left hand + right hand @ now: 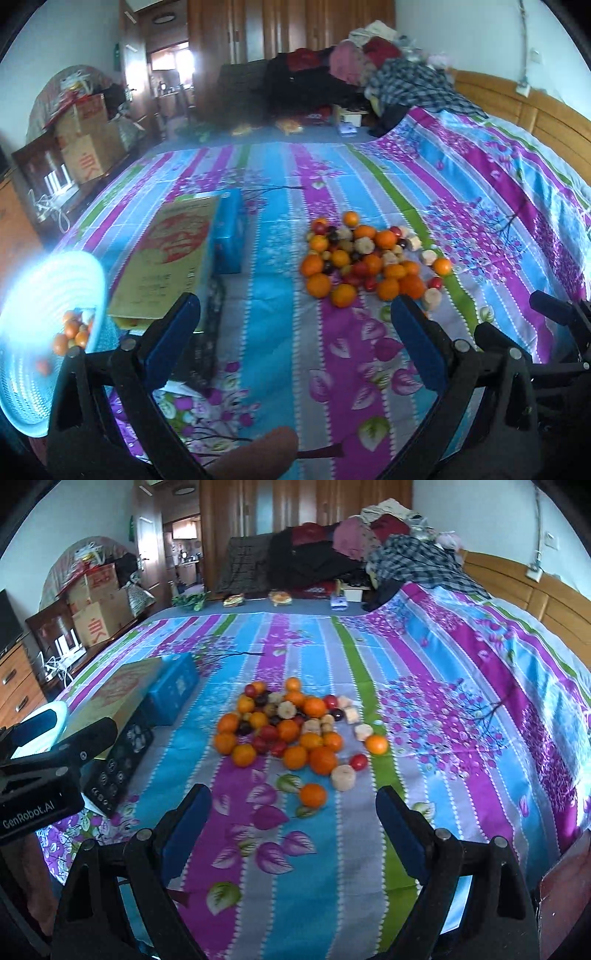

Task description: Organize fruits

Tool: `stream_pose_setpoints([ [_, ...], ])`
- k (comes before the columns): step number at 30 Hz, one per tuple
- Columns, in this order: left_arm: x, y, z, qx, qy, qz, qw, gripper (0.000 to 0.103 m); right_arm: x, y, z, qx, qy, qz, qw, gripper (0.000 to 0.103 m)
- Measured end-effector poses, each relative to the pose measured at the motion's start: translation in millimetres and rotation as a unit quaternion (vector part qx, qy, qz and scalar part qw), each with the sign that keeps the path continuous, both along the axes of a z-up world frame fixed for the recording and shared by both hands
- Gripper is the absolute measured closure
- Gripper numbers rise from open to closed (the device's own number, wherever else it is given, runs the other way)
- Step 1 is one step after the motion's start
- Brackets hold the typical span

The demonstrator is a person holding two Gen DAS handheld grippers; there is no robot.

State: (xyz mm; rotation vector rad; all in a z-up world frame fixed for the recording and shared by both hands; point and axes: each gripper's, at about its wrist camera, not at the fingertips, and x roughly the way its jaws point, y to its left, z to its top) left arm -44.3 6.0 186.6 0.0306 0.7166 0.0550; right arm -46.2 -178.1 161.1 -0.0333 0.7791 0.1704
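Bedspread [461, 701]: striped blue, purple, green and grey, printed with blossoms and leaves; covers the whole bed.

Fruit pile [288, 727]: oranges, small red and dark fruits, pale cut pieces, heaped on the bedspread at 12 o'clock from the right gripper. In the left wrist view the same pile [369, 258] lies at about 1 o'clock.

Lone orange [313, 795]: apart from the heap on its near side, nearest the right gripper. A pale round piece [343, 777] lies just beside it at 2 o'clock.

Basket [44, 339]: light blue, perforated, at 9 o'clock in the left wrist view; holds a few oranges [72, 334] and a pale piece. Blurred by glare.

Flat carton [170, 254]: tan with a red printed emblem and lines of print too small to read; at 11 o'clock from the left gripper. A blue box [231, 232] touches its far side.

Black tray [118, 757]: dark, patterned with pale rounds, lies under the carton's near edge.

Left gripper [295, 317]: blue-padded fingers spread wide, nothing between them. Seen from the right wrist view, its body carries the white lettering "GenRobot.AI".

Right gripper [293, 801]: fingers spread wide, empty, above the bedspread, the lone orange between the tips in view.

Cardboard boxes [96, 602]: stacked at 10 o'clock beyond the bed, red characters printed on them.

Clothes heap [369, 546]: piled at the far end, 12 o'clock.
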Motion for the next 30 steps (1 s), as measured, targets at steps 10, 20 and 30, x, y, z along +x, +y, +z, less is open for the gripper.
stream_pose_setpoints([
  [10,13,-40,-21,0.011,0.031,-0.02,0.9992,0.0,4,-33,-16,0.014,0.015,-0.022,1.0,0.011],
  [20,19,-59,-31,0.023,0.043,-0.036,0.9982,0.0,4,-46,-31,0.022,0.028,-0.032,0.999,0.011],
  [30,21,-67,-37,0.015,0.05,-0.033,0.9981,0.0,4,-52,-36,0.022,0.033,-0.035,0.999,0.011],
])
